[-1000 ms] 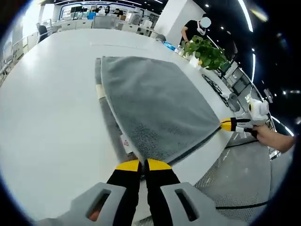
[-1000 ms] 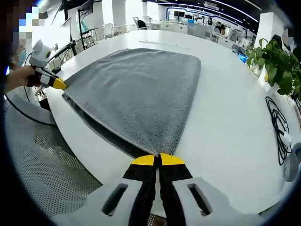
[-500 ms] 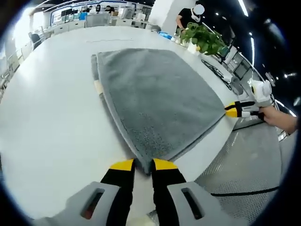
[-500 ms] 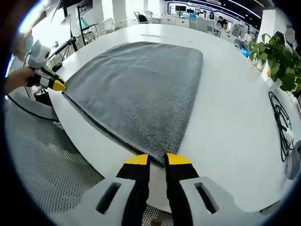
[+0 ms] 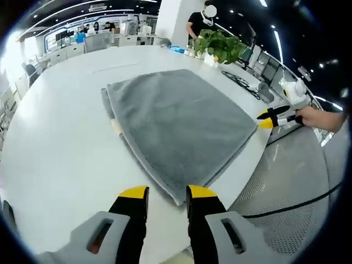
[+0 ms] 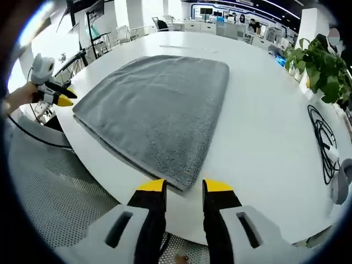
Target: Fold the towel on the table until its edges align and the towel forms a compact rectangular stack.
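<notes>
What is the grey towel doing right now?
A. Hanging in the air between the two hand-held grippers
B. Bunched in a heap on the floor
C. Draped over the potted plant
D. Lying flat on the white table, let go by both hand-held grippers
D: the towel lies folded flat on the table, and both the left hand-held gripper and the right hand-held gripper stand open just short of its near corners.

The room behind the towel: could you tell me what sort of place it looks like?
Probably an open-plan office or lab: a large white table, rows of desks with monitors under ceiling strip lights, and a potted plant.
</notes>
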Demonstrator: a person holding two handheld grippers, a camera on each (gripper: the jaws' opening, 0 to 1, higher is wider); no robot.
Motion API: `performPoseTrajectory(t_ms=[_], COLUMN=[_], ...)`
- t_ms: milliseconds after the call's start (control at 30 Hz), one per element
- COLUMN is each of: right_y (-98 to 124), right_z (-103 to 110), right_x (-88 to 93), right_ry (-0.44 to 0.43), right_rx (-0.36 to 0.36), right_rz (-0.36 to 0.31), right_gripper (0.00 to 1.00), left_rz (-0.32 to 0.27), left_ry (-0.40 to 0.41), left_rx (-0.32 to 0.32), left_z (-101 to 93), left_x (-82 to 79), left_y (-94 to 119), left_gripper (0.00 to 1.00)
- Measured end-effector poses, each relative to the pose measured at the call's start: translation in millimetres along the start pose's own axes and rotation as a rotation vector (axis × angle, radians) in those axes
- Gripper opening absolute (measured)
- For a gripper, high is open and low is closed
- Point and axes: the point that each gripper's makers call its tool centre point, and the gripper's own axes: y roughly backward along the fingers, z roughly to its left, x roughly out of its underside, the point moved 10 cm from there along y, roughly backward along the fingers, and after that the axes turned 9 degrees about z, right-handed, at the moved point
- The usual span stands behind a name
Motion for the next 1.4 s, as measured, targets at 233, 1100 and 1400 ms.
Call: performPoseTrajectory(t_ms=[233, 1100, 1400], right_y=[-8, -12, -6], right_z=[3, 2, 14], right_x=[-7.3, -3.0, -16.6], right_ry=[-0.1, -0.293, -0.207], right_rx=[-0.039, -0.048, -0.008], right_rz=[-0.03, -0.058, -0.068], right_gripper=[0.23, 0.02, 0.0], left_rz=[-0.027, 0.027, -0.016], left_ry=[-0.041, -0.124, -0.047], left_rx=[0.043, 0.126, 0.148], left_z=[-9.4, -11.1, -12.9], left_x=[-6.7, 1.1, -7.9], left_y=[-14, -36, -34], left_gripper=[0.36, 0.39, 0.39])
